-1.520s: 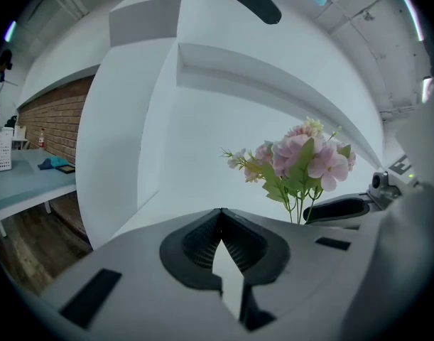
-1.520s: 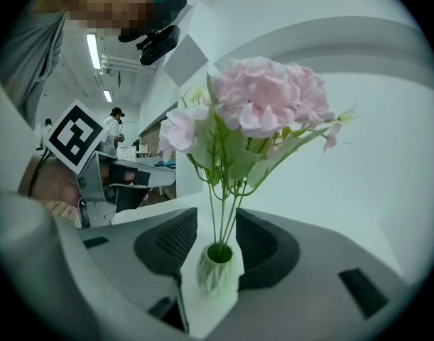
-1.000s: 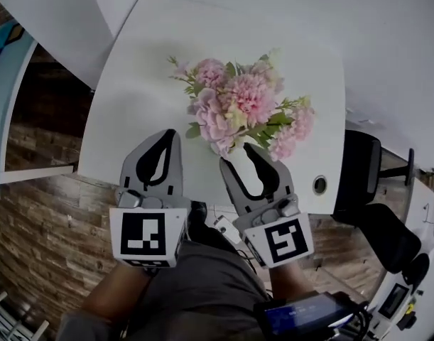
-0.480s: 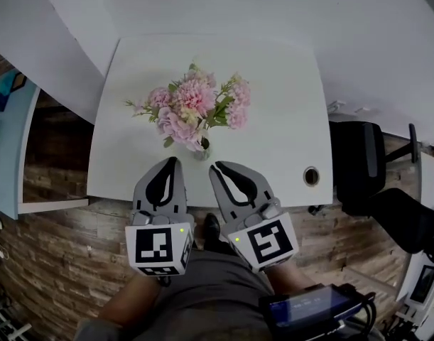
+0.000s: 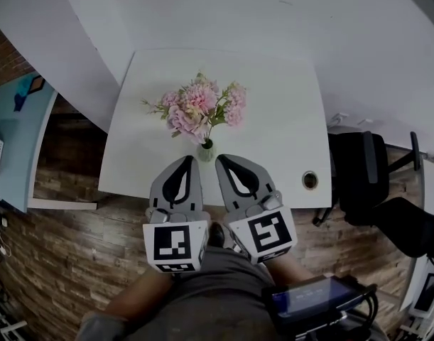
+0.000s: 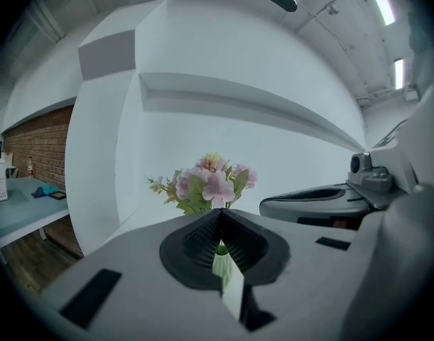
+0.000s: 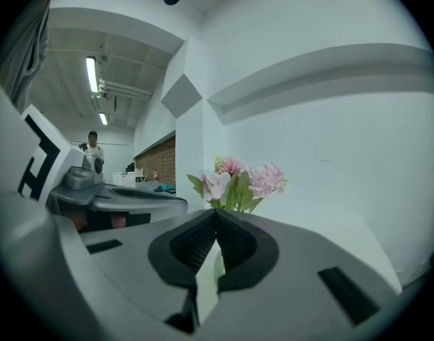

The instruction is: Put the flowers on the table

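White table (image 5: 288, 119) is filling the middle of the head view, with a pale wall running along its upper side, a brick-patterned floor (image 5: 74, 247) showing at lower left and a black chair (image 5: 359, 176) sitting at the right edge. Pink flowers (image 5: 201, 109) are standing on that table in a small clear vase (image 5: 206, 151), which is resting upright close to the table's lower edge in the frame, stems rising toward the upper part of the frame. Left gripper (image 5: 188, 160) is hovering at the lower edge of the table with its jaws meeting at the tips and gripping nothing. Right gripper (image 5: 219, 159) is lying beside it; its jaws have just been closing and are now meeting as well, with nothing between them. Both gripper views are showing the vase and blooms straight ahead, beyond the closed tips and apart from them. The deciding relation is reading as follows: the vase is sitting just above the two tips in the head view, in the gap between them, and neither hand is appearing clearly nearer. Placement is looking complete, so any coming move is judged to be a retreat toward the bottom of the frame, away from the upright vase.
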Motion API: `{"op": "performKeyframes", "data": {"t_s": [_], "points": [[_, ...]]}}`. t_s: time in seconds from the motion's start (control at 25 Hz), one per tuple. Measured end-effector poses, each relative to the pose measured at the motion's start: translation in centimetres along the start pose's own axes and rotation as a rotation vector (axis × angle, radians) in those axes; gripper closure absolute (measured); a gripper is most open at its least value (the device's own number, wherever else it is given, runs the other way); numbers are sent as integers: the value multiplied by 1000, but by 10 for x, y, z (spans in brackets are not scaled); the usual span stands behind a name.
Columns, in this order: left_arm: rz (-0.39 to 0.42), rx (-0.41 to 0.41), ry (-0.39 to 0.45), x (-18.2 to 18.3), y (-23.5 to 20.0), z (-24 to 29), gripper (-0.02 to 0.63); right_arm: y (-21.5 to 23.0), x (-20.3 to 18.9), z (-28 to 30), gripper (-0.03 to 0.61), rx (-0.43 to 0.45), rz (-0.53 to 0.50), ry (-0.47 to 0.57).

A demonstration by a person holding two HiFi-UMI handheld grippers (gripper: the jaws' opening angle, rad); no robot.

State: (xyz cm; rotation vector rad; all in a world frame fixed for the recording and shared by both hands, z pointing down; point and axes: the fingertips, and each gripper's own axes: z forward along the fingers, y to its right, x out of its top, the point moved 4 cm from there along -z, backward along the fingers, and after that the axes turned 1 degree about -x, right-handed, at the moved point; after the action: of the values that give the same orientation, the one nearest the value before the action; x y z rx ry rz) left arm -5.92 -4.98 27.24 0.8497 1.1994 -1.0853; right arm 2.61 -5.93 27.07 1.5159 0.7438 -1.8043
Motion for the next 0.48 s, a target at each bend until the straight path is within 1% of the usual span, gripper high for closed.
{"op": "performKeyframes", "data": {"t_s": [0.48], "points": [[22, 10, 27, 9, 3, -5, 606, 0, 4, -5, 572, 2, 15, 20]]}}
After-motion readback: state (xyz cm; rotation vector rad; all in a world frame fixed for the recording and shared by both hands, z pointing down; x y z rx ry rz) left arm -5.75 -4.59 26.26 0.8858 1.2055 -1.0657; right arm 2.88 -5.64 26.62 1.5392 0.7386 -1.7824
